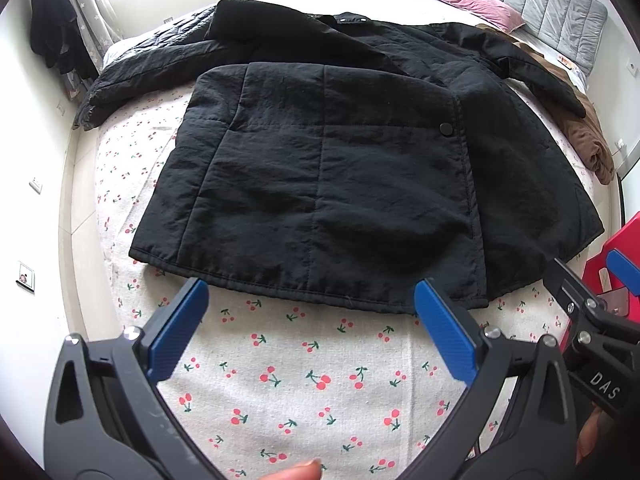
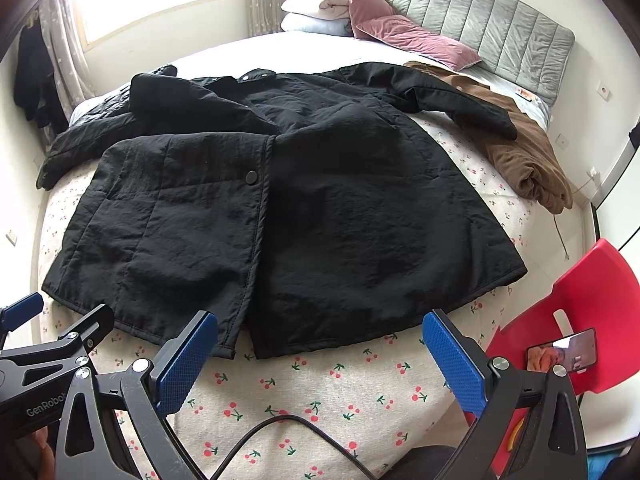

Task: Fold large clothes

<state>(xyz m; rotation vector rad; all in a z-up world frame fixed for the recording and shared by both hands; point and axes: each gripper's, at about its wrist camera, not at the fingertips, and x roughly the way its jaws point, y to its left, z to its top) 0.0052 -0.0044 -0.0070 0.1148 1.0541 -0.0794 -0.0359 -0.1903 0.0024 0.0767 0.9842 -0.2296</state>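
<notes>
Nearest the cameras, the left gripper [image 1: 312, 312] and the right gripper [image 2: 320, 344] both hang just short of the hem with their blue pads spread wide and nothing between them, so neither has taken hold of anything. Just beyond them the black quilted jacket [image 1: 320, 168] lies front-up and spread flat on the cherry-print bedsheet [image 1: 304, 384], its front closed with one snap button [image 1: 445, 129] showing and its hem facing the grippers. Farther back the two sleeves stretch out to either side, the collar pointing toward the padded grey headboard [image 2: 480, 12]. A brown garment [image 2: 516, 152] lies bunched beside the jacket's far sleeve, a pink pillow [image 2: 400, 36] behind it. Folding looks not yet begun: this seems the approach to a first grasp. The next move likely calls for closing on a sleeve or side edge and carrying it across the body.
</notes>
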